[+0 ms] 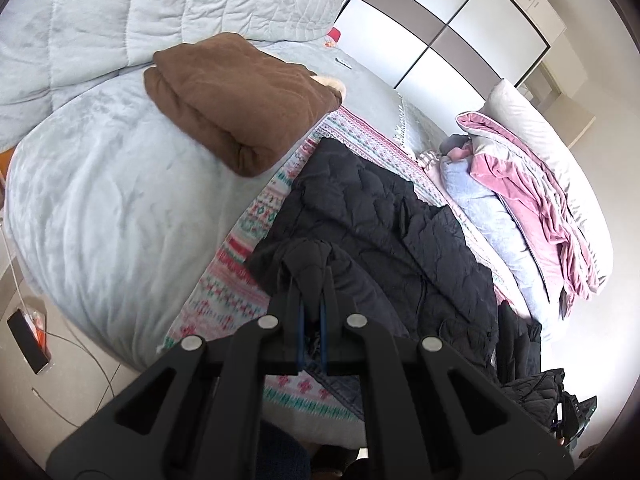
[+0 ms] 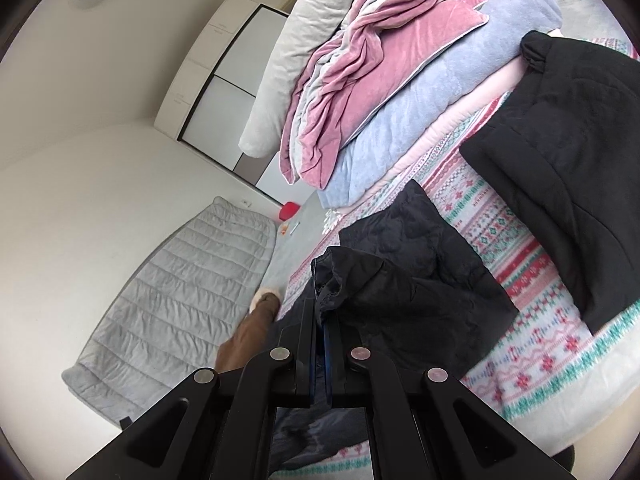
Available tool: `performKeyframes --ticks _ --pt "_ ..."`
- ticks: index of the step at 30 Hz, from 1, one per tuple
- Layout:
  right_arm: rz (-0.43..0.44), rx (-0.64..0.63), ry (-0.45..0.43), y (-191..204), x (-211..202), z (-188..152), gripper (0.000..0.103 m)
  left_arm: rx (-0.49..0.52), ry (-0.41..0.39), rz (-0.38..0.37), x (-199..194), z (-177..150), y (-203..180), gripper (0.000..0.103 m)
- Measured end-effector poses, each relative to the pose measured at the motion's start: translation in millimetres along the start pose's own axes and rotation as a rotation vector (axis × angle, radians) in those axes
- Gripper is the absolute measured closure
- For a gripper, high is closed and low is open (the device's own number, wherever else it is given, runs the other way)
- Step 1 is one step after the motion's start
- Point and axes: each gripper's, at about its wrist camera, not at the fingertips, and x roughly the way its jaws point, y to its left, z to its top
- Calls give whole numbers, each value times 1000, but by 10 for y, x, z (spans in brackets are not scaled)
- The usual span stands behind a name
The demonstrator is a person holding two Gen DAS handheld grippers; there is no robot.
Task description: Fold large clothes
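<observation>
Both grippers are clamped on the black quilted jacket (image 1: pixel 384 216), which lies across the patterned blanket (image 1: pixel 240 256) on the bed. Left gripper (image 1: pixel 314 280) has its jaws pinched narrow on a bunched fold of jacket fabric at the near edge, cloth gathered up btwn the fingers. Right gripper (image 2: pixel 320 312) is likewise closed tight, gripping a rumpled edge of the jacket (image 2: pixel 416 280) w/ a bit of trim showing at the fingertips. In the right wrist view another black piece of clothing (image 2: pixel 568 184) lies spread further right on the blanket (image 2: pixel 520 364); can't tell if it's part of the same jacket

Far left of the jacket, a folded brown garment (image 1: pixel 240 100) sits on the pale blue bedcover (image 1: pixel 108 184), w/ a grey quilted headboard (image 1: pixel 168 8) beyond. To the right, a heap of pink (image 1: pixel 532 196) and lilac bedding (image 1: pixel 480 200) plus a white pillow (image 1: pixel 532 120) is piled along the bed edge. White wardrobe doors (image 1: pixel 440 16) stand at the far side. A phone (image 1: pixel 28 340) w/ cable lies on the floor, near left
</observation>
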Motion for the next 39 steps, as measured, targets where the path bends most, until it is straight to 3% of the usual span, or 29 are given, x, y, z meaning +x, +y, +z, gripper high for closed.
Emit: performKeyframes --ticks 8,13,18,21,25,27,30,32,34,39 --pt "-6 -7 -18 95 532 476 101 19 -28 11 277 436 -326 96" --pt "-29 -23 -29 189 1074 899 101 35 -50 47 732 903 -691 96" --pt "-156 -6 -7 120 2095 1496 101 47 -46 93 1529 1565 -1011 96" --pt "-303 -12 4 -86 2765 1731 101 57 -38 98 2166 1808 -1048 95" --pt "-436 30 51 -526 3399 1719 101 127 -14 194 2910 1716 -1067 94" --pt "-461 46 66 -696 3555 1639 99 159 -14 214 3089 1610 -1050 93" --pt "-552 -16 111 -840 3724 1553 98 207 -30 249 3244 1543 -1066 91" --pt "-549 -4 104 -889 3713 1573 98 268 -23 277 3260 1581 -1124 89" --pt "-535 7 98 -916 3687 1604 98 259 -58 253 3167 1599 -1119 87" --pt "-559 -31 96 -852 3737 1598 98 239 -40 259 3177 1641 -1096 86"
